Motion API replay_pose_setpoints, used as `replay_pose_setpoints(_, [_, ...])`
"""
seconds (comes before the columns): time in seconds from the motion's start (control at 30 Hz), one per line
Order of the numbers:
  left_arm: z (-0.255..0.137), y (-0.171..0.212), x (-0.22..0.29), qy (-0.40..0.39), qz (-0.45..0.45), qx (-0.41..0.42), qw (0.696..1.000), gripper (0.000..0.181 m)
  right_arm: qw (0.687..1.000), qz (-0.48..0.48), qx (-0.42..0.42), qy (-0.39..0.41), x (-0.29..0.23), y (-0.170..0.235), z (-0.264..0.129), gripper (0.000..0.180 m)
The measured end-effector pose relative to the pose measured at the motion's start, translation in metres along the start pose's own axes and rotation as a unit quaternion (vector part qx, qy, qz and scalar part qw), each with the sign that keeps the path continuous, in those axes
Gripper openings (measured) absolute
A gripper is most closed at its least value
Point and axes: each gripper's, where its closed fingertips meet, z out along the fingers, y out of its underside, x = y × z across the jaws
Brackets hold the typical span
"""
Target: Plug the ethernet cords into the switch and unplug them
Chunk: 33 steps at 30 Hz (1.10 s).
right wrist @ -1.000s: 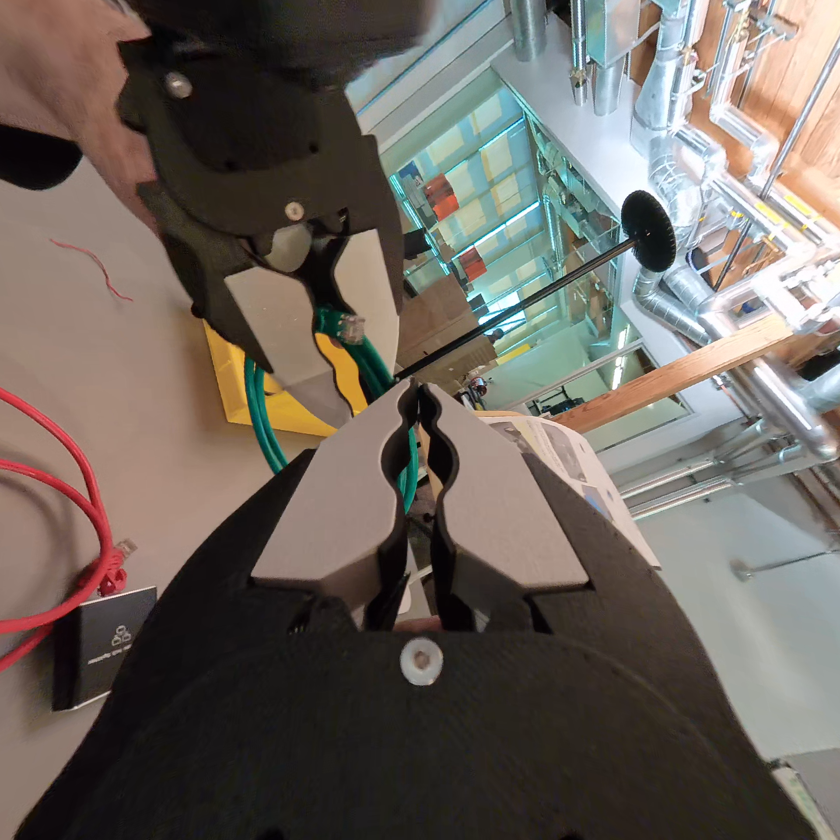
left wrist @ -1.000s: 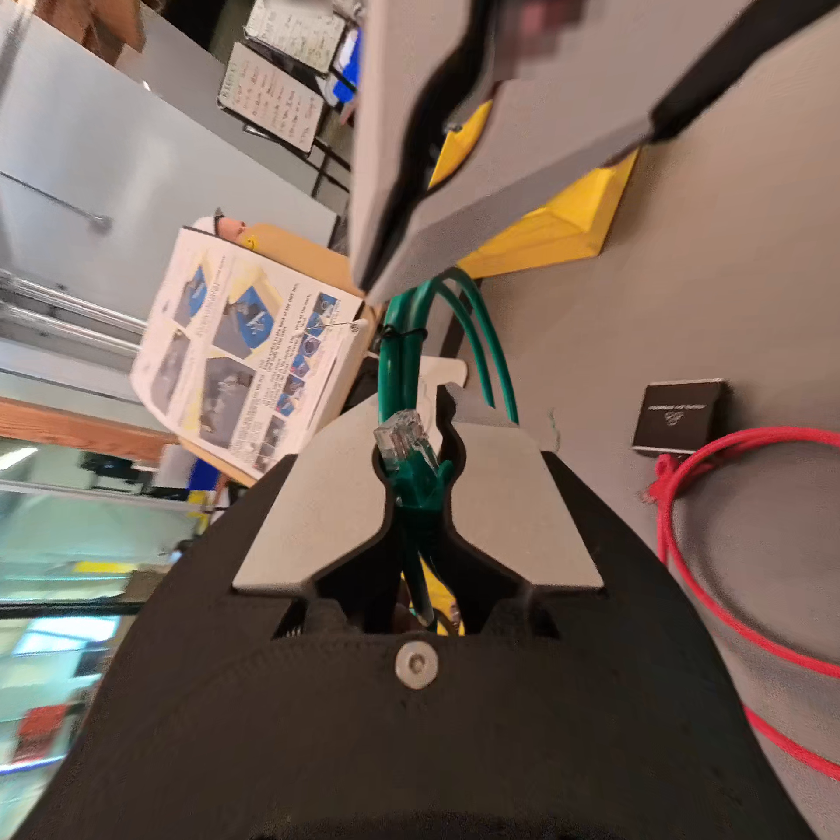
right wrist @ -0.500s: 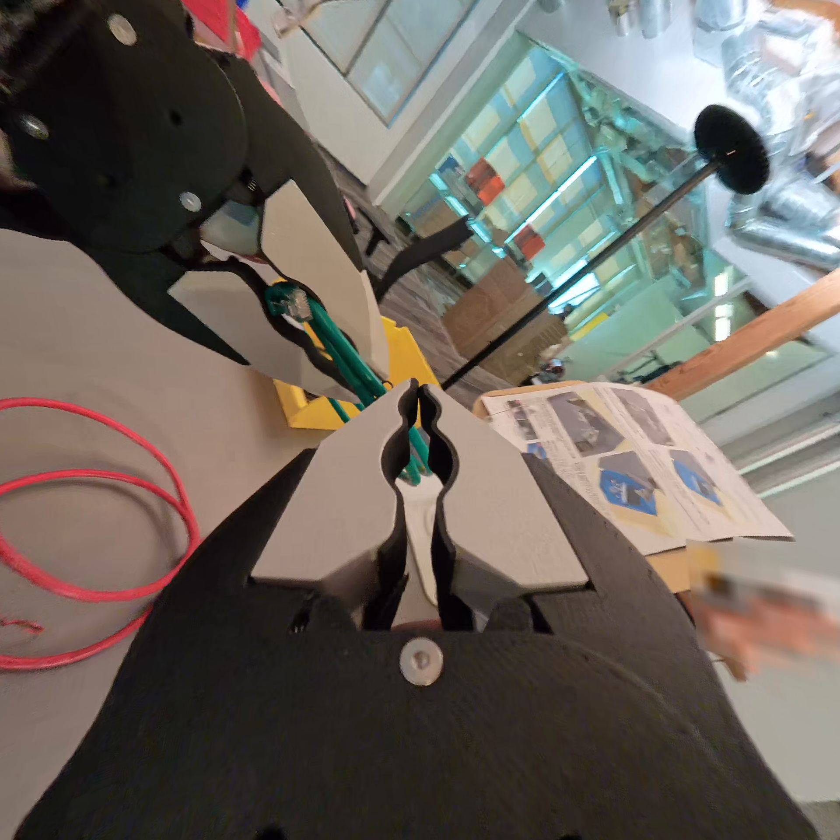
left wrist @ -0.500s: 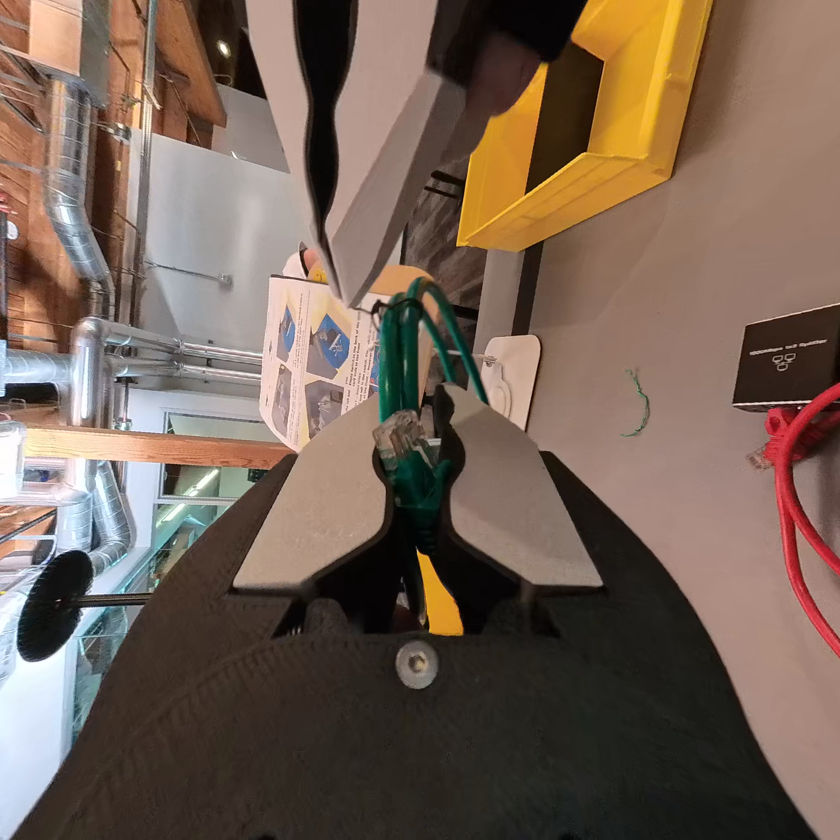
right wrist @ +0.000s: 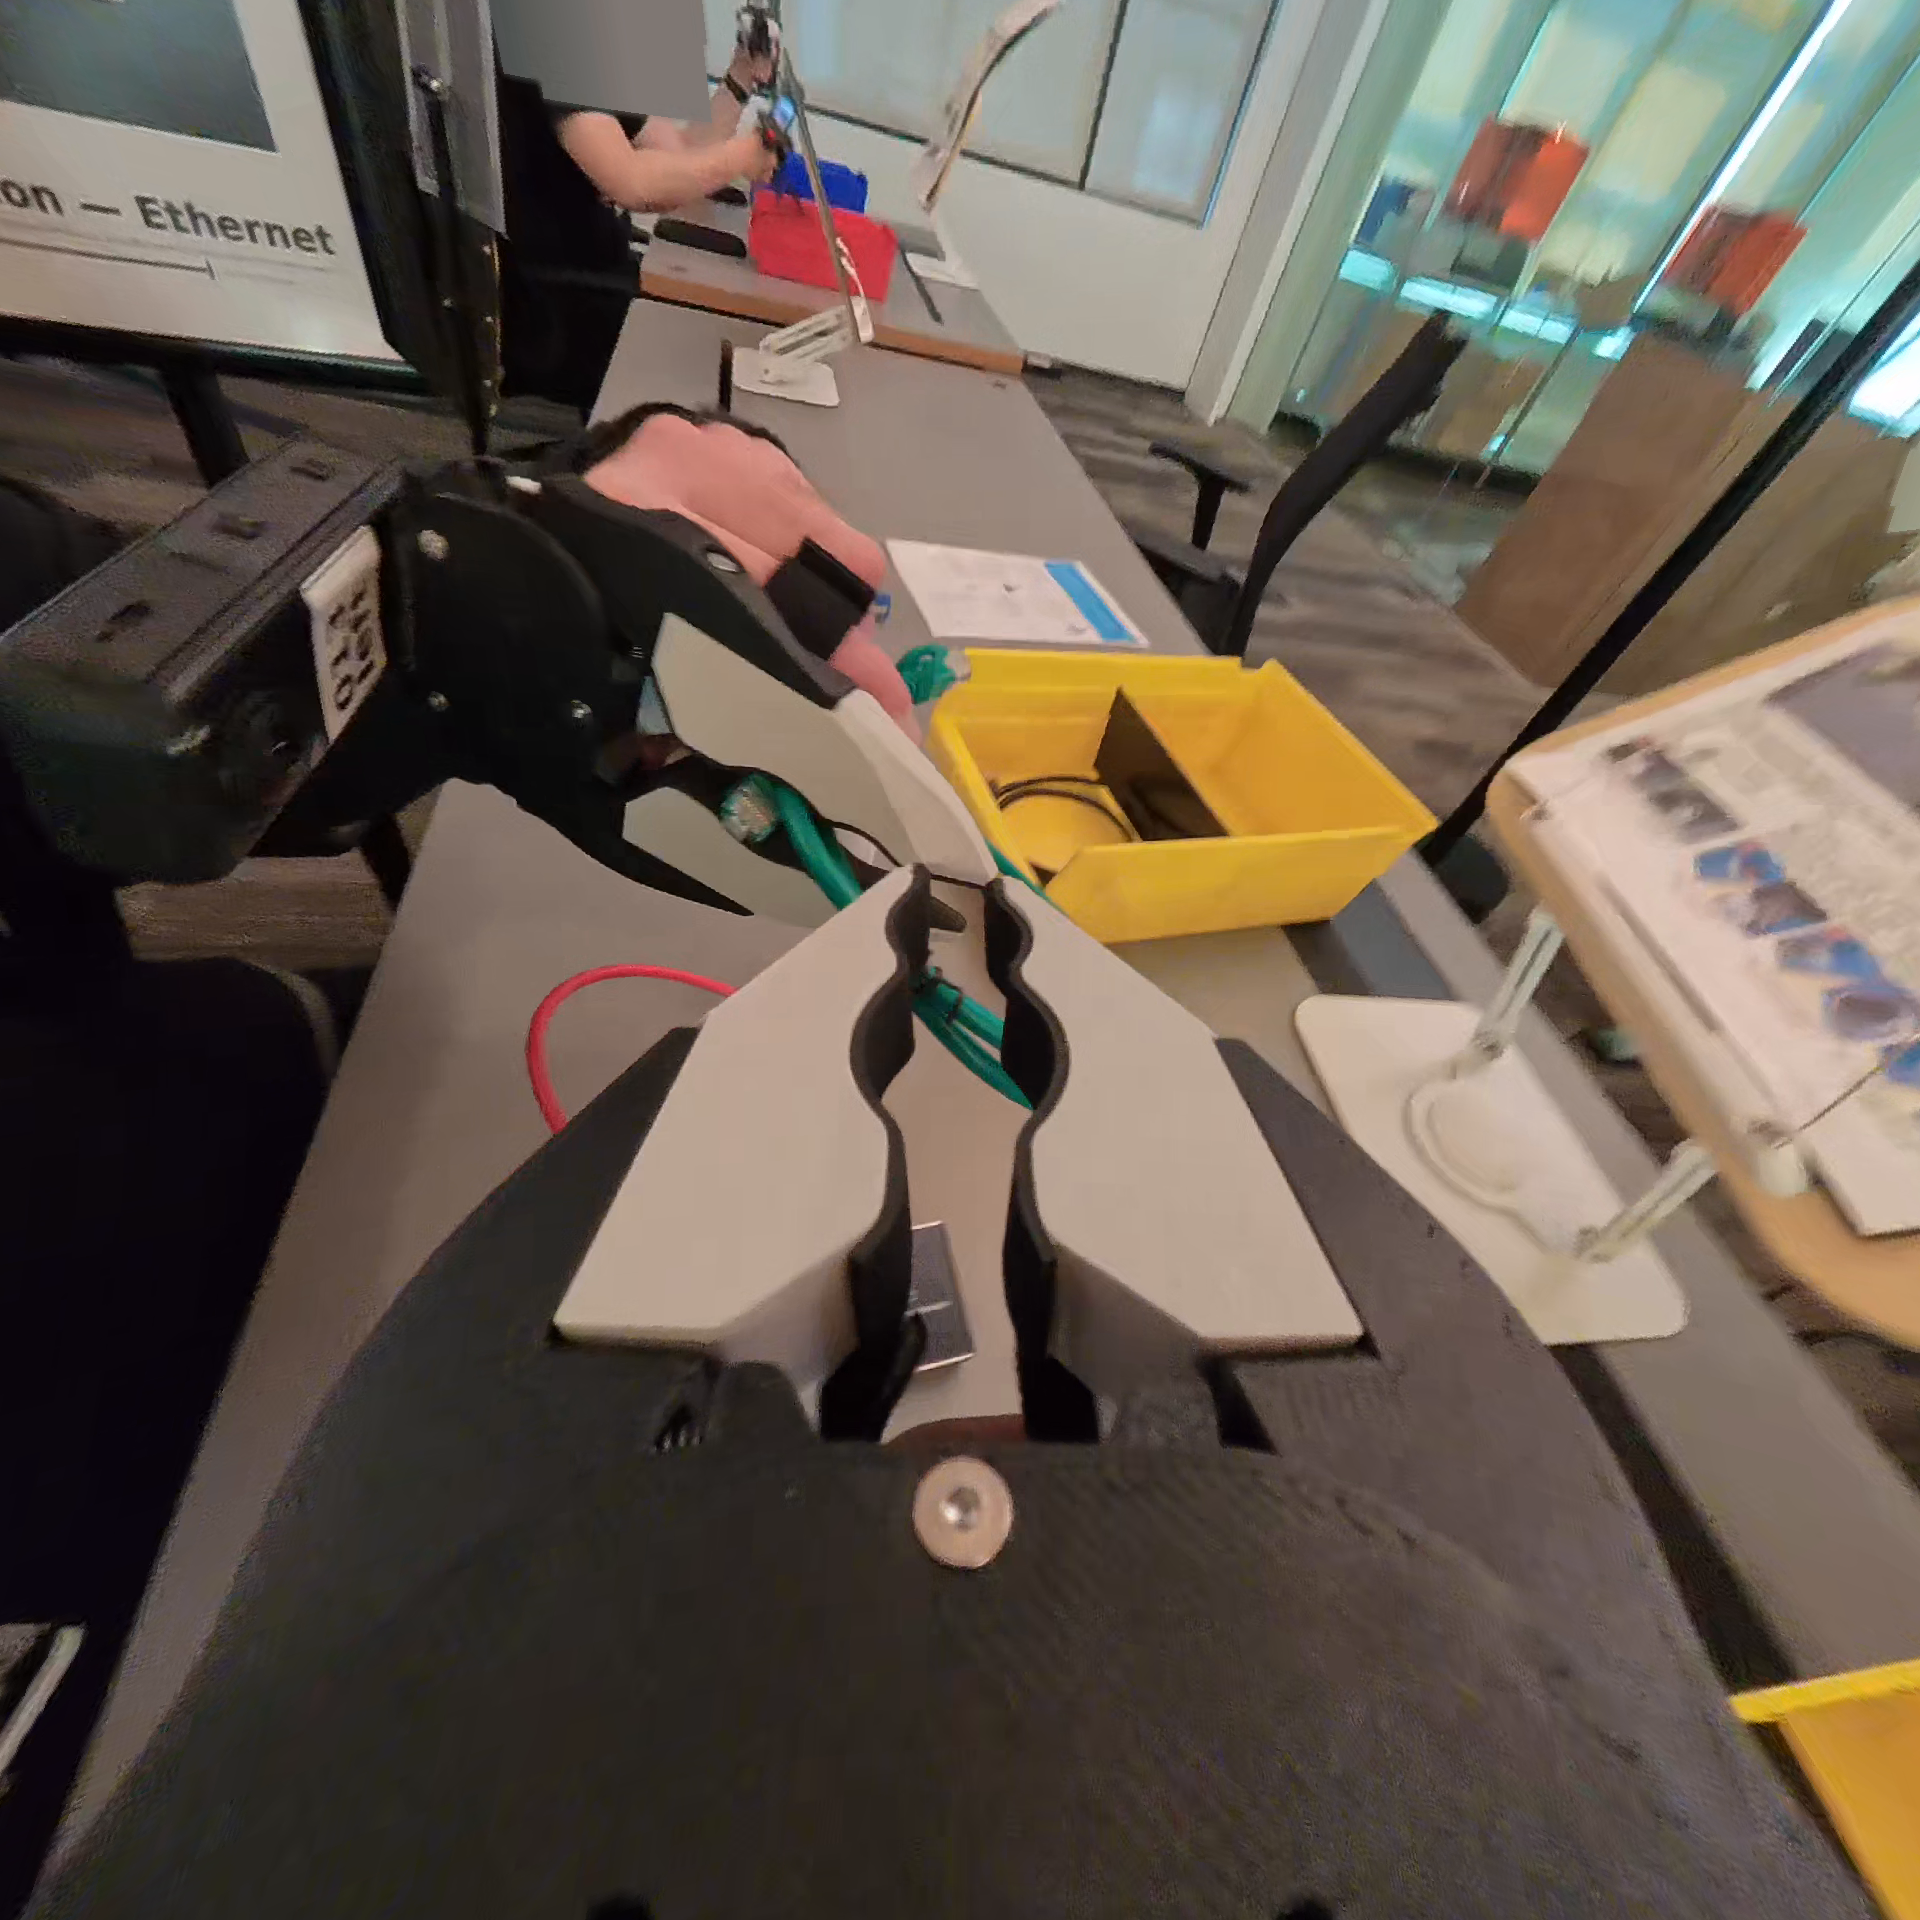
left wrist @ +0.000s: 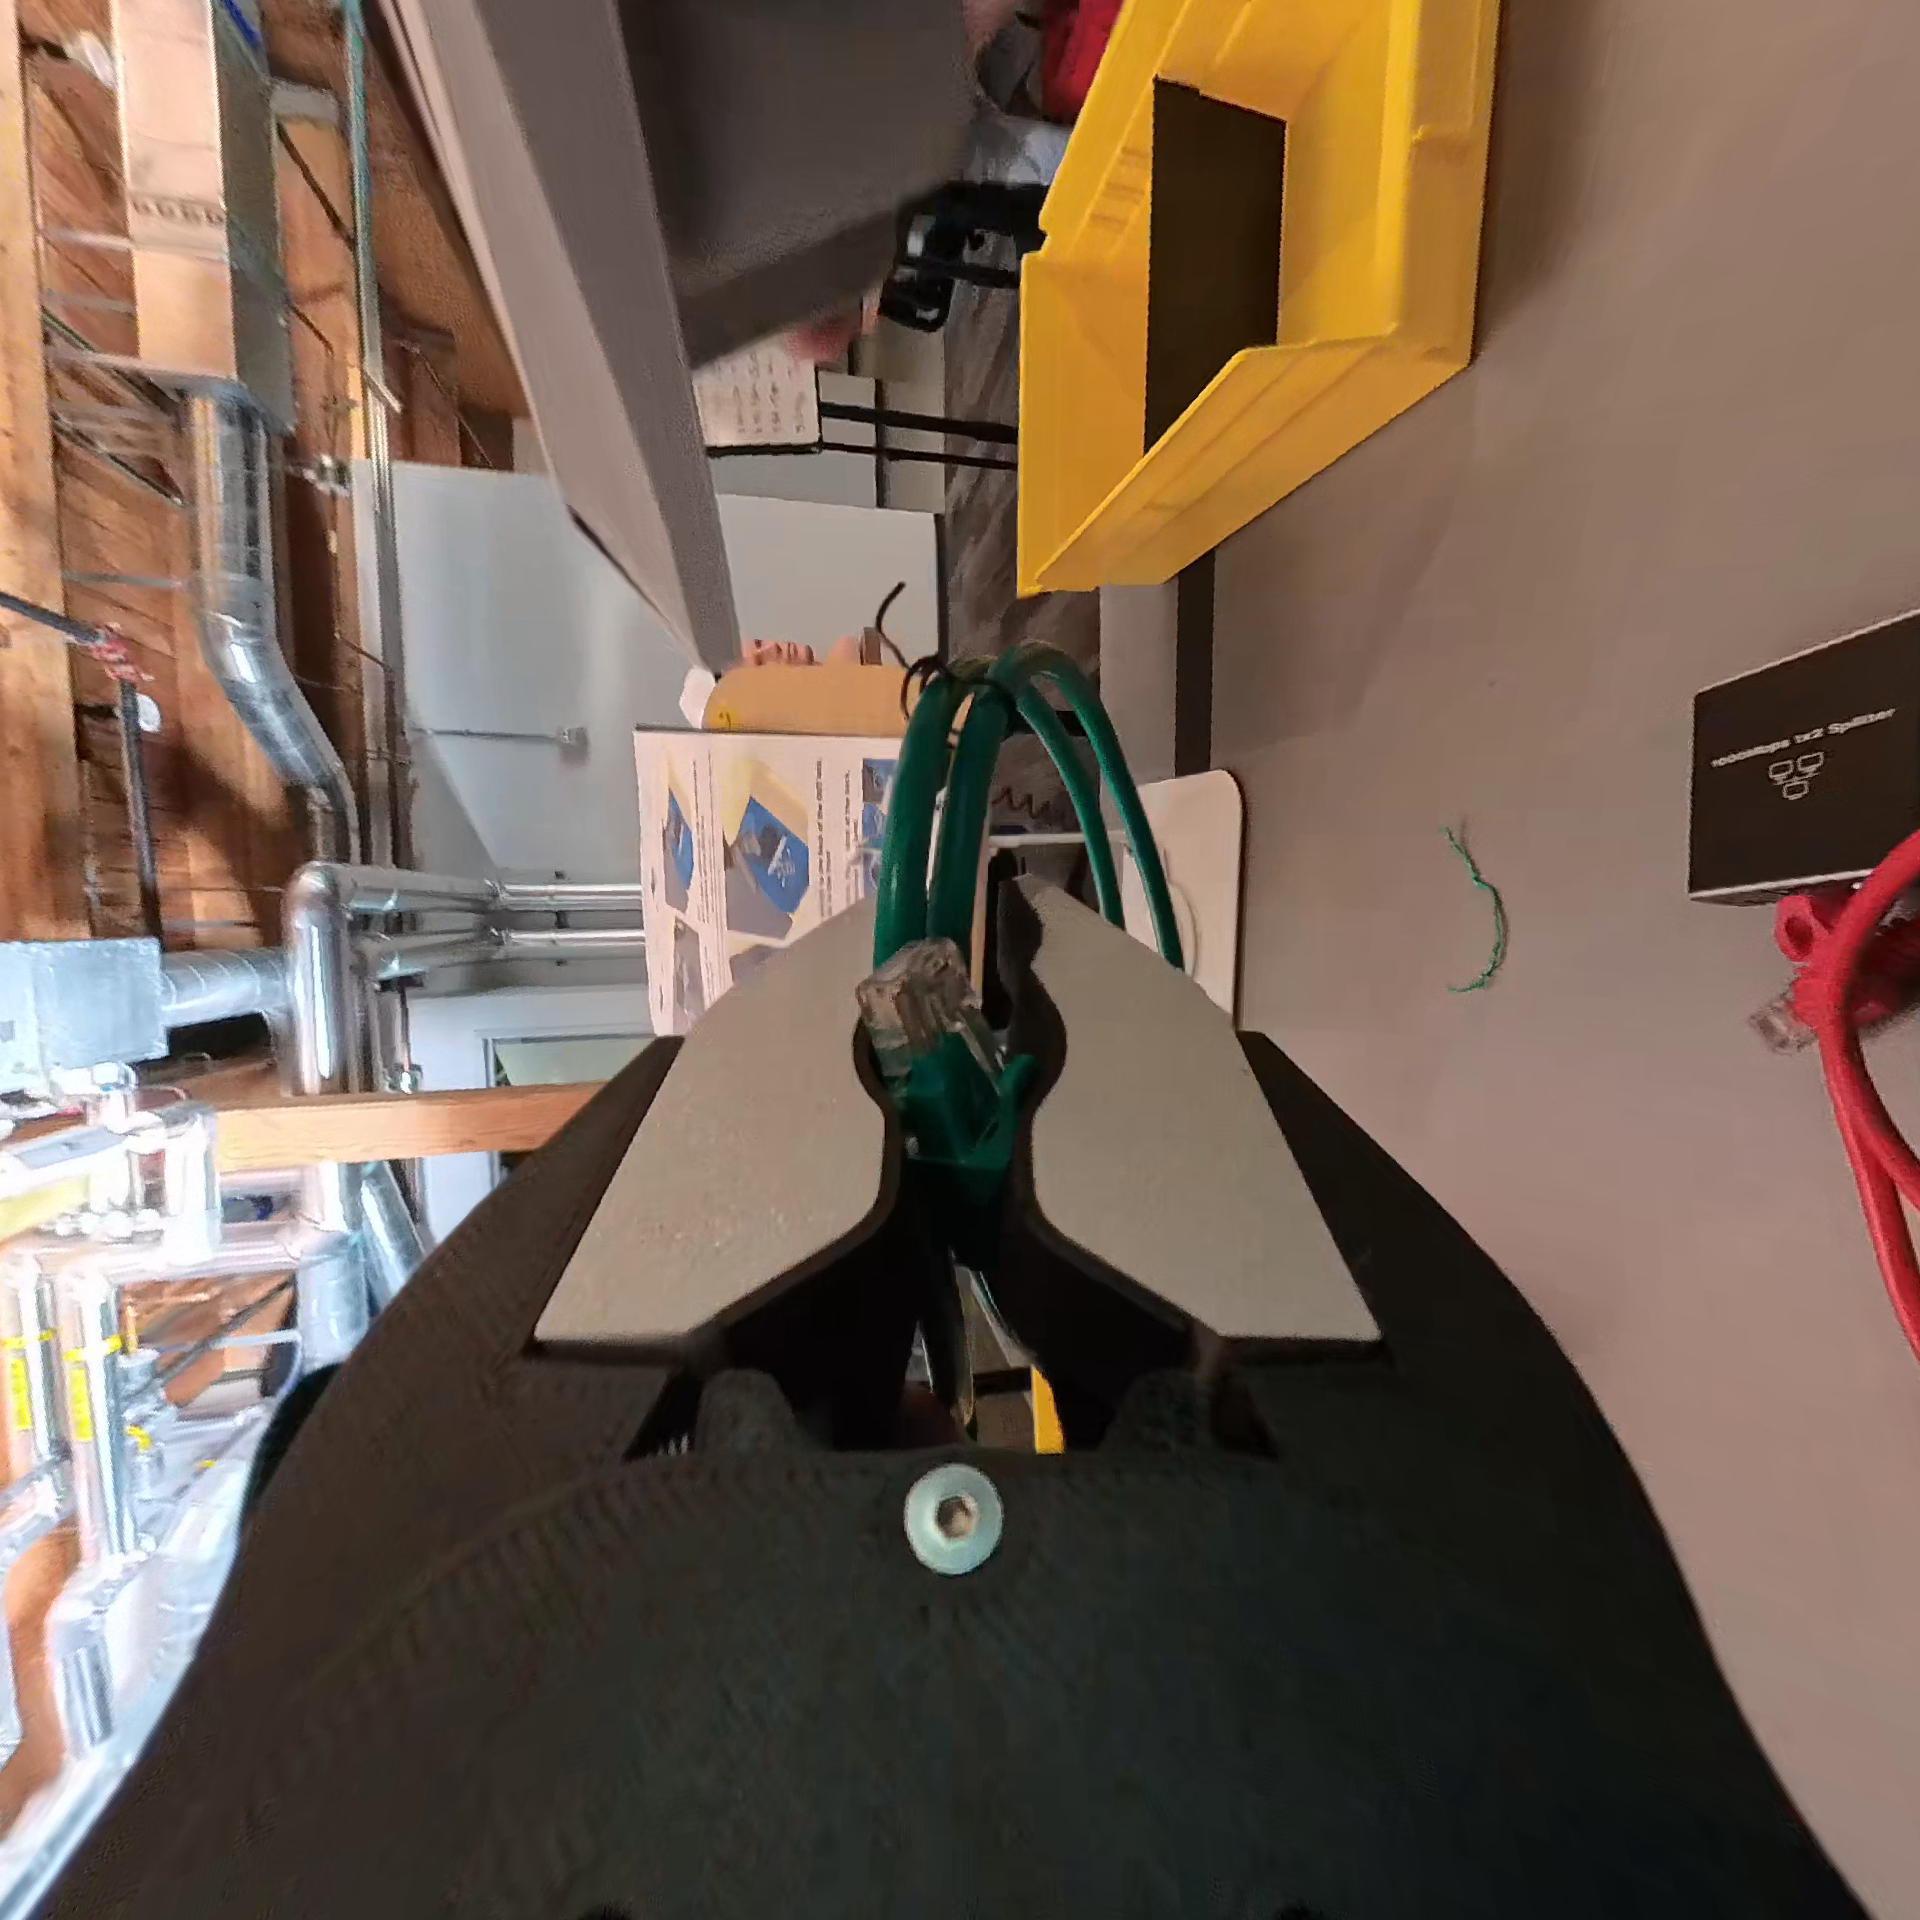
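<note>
Between the grey fingers of the left hand-held gripper [left wrist: 961, 1049] sits the plug end of a green ethernet cord [left wrist: 940, 1023], its clear connector pointing forward and its green boot clamped in the notch; the gripper is clenched on it. The rest of that cord rises in a tied loop [left wrist: 1023, 727] ahead of the fingertips, bound by a thin black tie. The view is rolled on its side, so the grey surface [left wrist: 1610, 520] fills the right of the picture. On it lies the black switch [left wrist: 1803, 790], a flat box with a pale marking on top, well apart from the held plug. A red ethernet cord [left wrist: 1870, 1039] curls just beside the switch, its clear plug lying on the surface close to the switch's edge; whether it sits in a port I cannot tell. A yellow bin [left wrist: 1247, 312] stands farther along the surface, and a short green thread [left wrist: 1481, 914] lies between the bin and the switch.

In the right wrist view, the right hand-held gripper [right wrist: 956, 914] is released, its fingers parted with nothing clamped between them, and the green loop shows through the gap beyond the tips. The left hand-held gripper [right wrist: 831, 790] reaches in from the left above the surface [right wrist: 468, 1039], a person's hand [right wrist: 748, 509] on it, with the green plug [right wrist: 753, 810] between its fingers. The yellow bin [right wrist: 1195, 810] sits just behind, and a white stand base [right wrist: 1475, 1143] rests to the right.
</note>
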Motion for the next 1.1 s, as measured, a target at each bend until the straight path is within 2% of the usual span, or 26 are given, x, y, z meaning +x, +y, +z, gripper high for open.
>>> replay_pose_setpoints(0.1, [0.0, -0.011, 0.007, 0.005, 0.022, 0.015, 1.0, 0.013, 0.997, 0.056, -0.009, -0.048, -0.006, 0.01, 0.004, 0.003])
replay_pose_setpoints(0.17, [0.001, -0.013, 0.011, 0.007, 0.03, 0.014, 0.999, 0.013, 0.993, 0.071, -0.04, -0.086, -0.017, 0.023, 0.005, 0.01])
replay_pose_setpoints(0.5, [0.003, -0.016, 0.017, 0.01, 0.045, 0.018, 0.999, 0.012, 0.983, 0.09, -0.112, -0.112, -0.023, 0.056, 0.002, 0.011])
replay_pose_setpoints(0.67, [0.002, -0.017, 0.015, 0.006, 0.046, 0.018, 0.999, 0.012, 0.982, 0.098, -0.1, -0.125, -0.025, 0.056, 0.005, 0.01])
replay_pose_setpoints(0.87, [0.0, -0.018, 0.01, -0.004, 0.043, 0.023, 0.999, 0.012, 0.974, 0.143, -0.044, -0.169, -0.026, 0.048, 0.001, 0.009])
replay_pose_setpoints(1.1, [0.0, -0.021, 0.01, -0.008, 0.046, 0.028, 0.999, 0.012, 0.946, 0.212, 0.045, -0.239, -0.025, 0.043, -0.003, 0.003])
